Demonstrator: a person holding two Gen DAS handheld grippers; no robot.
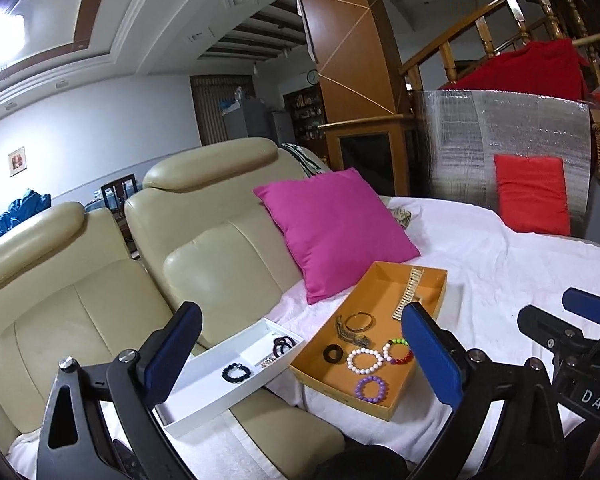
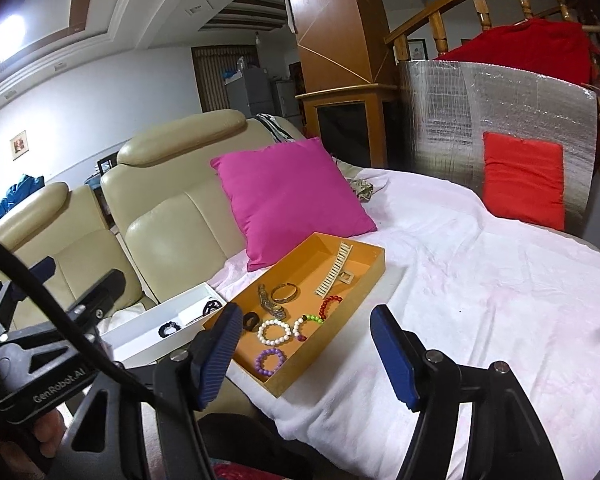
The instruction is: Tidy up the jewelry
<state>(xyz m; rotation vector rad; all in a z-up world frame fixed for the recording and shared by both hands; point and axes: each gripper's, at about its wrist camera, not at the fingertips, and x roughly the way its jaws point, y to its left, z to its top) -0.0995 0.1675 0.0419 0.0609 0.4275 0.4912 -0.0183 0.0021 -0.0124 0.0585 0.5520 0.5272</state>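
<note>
Bracelets fill orange tray (image 1: 384, 280); white tray (image 1: 204, 404) holds black bands.

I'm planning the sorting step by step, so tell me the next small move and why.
Probably lower the open left gripper toward the white bead bracelet in the orange cardboard tray. Both grippers are empty and held above the trays, the right gripper open too. Several pieces still lie in the orange tray, while the white divided tray beside it holds only a few.
</note>
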